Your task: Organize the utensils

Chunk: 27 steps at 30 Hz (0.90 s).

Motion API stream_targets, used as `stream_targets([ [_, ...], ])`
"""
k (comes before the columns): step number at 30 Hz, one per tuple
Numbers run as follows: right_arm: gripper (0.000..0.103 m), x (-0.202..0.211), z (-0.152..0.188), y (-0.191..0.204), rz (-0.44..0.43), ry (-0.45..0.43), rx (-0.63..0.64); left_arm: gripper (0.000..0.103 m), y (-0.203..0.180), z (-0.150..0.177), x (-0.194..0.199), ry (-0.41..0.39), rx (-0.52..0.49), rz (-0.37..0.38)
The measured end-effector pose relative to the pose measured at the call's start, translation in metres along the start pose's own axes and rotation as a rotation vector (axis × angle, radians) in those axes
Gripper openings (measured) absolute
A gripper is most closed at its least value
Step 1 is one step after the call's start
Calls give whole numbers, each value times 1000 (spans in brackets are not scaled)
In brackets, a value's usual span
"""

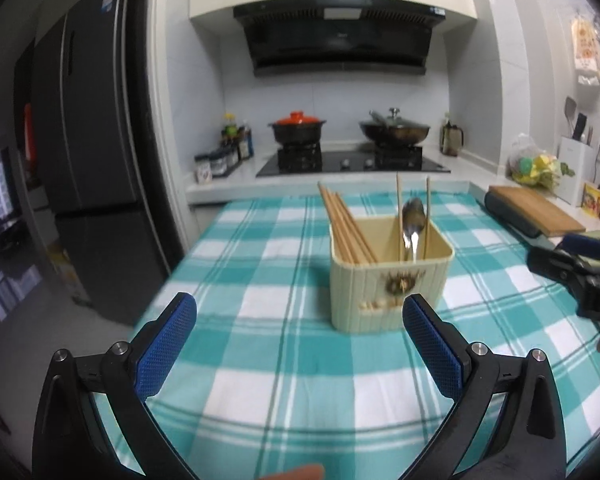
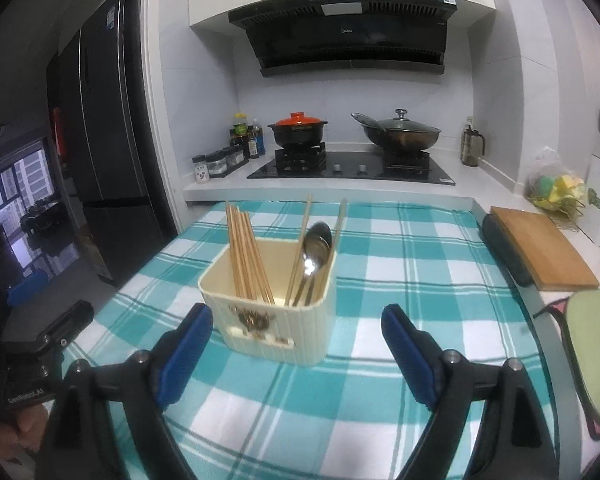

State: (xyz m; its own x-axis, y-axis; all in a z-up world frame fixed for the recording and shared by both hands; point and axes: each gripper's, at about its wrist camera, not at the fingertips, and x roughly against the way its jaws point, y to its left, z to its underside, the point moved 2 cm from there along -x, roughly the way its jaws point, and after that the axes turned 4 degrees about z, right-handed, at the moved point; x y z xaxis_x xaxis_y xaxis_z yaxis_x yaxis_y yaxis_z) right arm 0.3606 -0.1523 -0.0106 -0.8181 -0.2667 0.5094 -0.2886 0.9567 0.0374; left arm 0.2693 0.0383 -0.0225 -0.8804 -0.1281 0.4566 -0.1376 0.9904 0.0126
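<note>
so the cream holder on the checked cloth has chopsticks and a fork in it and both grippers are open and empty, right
Not quite: it is a spoon, not a fork, as the right wrist view shows. The rest holds: the cream holder on the checked cloth has chopsticks, and the left gripper and right gripper are open and empty.

Pale tiled kitchen walls, black range hood, dark fridge – dim window beyond, possibly another room.

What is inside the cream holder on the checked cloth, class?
The cream holder holds a bundle of wooden chopsticks leaning left, two more chopsticks standing apart, and a metal spoon, bowl up. Its walls hide their lower ends and any divider.
</note>
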Motion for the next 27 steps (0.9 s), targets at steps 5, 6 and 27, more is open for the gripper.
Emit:
stream_targets([
  [5, 88, 28, 41, 5, 12, 12, 0, 103, 4, 11, 7, 92, 80, 32],
  [6, 88, 33, 45, 6, 18, 10, 5, 103, 3, 11, 8, 101, 83, 31],
  [27, 88, 70, 45, 29, 42, -17, 49, 103, -11, 6, 26, 157, 9, 36],
])
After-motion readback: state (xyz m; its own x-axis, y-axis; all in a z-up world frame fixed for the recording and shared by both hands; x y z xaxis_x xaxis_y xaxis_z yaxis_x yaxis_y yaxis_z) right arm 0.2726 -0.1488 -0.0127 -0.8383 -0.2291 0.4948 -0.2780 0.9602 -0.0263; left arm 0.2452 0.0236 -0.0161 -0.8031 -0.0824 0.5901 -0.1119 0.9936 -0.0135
